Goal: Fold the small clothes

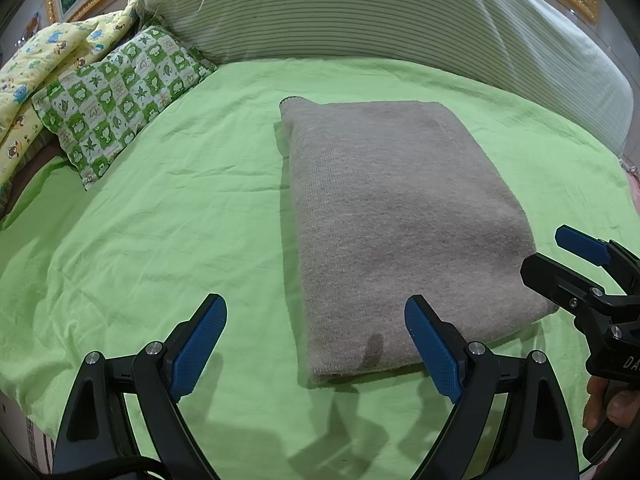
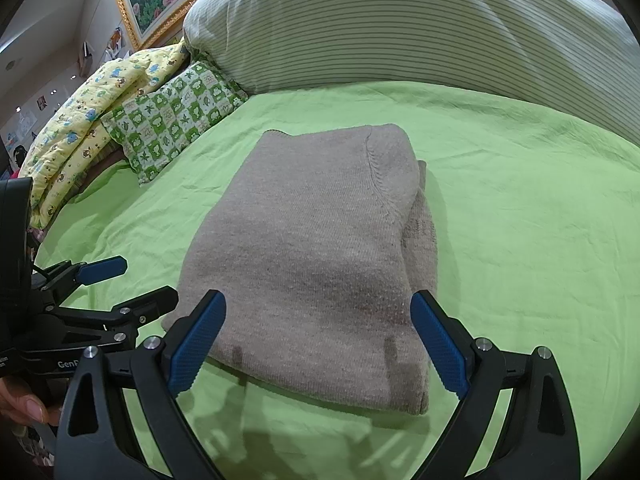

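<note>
With both the left tongs (image 1: 316, 344) and right tongs (image 2: 318, 342) spread and empty, pinch the grey sweater's (image 1: 392, 216) near edge through every layer before folding it over on the bed (image 1: 160, 220).

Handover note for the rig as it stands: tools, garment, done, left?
Left tool: open, empty, hanging over the near left edge of the folded grey knit garment.
Right tool: open, empty, at the garment's near edge.
Garment lies as a compact rectangle on the green bedsheet, layers stacked.
Done: fold looks finished.
Left: perhaps tidy the layer that sticks out on its right side.
</note>
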`<state>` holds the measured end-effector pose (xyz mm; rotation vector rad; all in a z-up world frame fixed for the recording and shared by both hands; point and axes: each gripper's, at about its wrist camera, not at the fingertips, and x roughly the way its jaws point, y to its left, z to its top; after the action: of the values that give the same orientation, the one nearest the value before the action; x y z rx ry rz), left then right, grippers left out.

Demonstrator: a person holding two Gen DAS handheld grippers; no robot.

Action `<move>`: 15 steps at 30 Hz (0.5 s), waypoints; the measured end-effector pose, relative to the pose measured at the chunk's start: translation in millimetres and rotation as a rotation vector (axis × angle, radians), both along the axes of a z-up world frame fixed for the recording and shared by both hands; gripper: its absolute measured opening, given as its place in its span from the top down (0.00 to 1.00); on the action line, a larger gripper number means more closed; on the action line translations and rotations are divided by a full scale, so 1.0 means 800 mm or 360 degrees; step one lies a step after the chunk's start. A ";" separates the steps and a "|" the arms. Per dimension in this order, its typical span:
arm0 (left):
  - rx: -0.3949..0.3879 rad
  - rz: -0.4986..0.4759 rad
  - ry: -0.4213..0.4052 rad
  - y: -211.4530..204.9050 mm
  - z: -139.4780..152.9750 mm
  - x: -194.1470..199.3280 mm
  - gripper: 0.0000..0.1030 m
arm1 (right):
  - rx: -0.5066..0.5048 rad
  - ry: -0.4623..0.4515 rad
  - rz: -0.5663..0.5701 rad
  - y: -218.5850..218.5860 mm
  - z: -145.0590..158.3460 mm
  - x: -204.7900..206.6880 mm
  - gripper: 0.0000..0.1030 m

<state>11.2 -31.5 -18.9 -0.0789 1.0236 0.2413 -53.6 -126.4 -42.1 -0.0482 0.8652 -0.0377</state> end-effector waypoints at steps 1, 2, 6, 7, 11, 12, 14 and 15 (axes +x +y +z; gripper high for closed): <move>-0.0001 -0.0004 -0.0001 0.001 0.000 0.000 0.11 | 0.0002 -0.0002 0.0001 0.000 0.000 0.000 0.09; -0.0003 -0.0007 -0.0001 0.001 0.000 0.000 0.11 | 0.0002 -0.0002 0.0001 0.000 0.000 0.000 0.09; -0.0004 -0.0011 -0.0004 0.003 0.000 0.001 0.11 | 0.0000 0.0000 0.0000 0.000 0.000 0.000 0.09; -0.0001 -0.0008 -0.0002 0.003 0.000 0.001 0.11 | 0.0001 0.0004 -0.0005 -0.001 0.001 0.002 0.09; -0.0002 -0.0014 -0.0004 0.003 0.001 0.001 0.11 | 0.0001 0.0004 -0.0002 -0.002 0.001 0.003 0.09; -0.0003 -0.0013 -0.0005 0.004 0.001 0.002 0.11 | 0.0002 0.0005 -0.0003 -0.002 0.001 0.003 0.09; -0.0003 -0.0012 -0.0007 0.004 0.001 0.002 0.11 | 0.0002 0.0007 -0.0005 -0.002 0.001 0.003 0.09; -0.0005 -0.0012 -0.0007 0.004 0.001 0.003 0.11 | 0.0003 0.0008 -0.0006 -0.002 0.001 0.003 0.09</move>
<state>13.3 -28.3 -17.8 -0.0780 1.0200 0.2326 -51.1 -128.0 -41.4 -0.0447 0.8702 -0.0402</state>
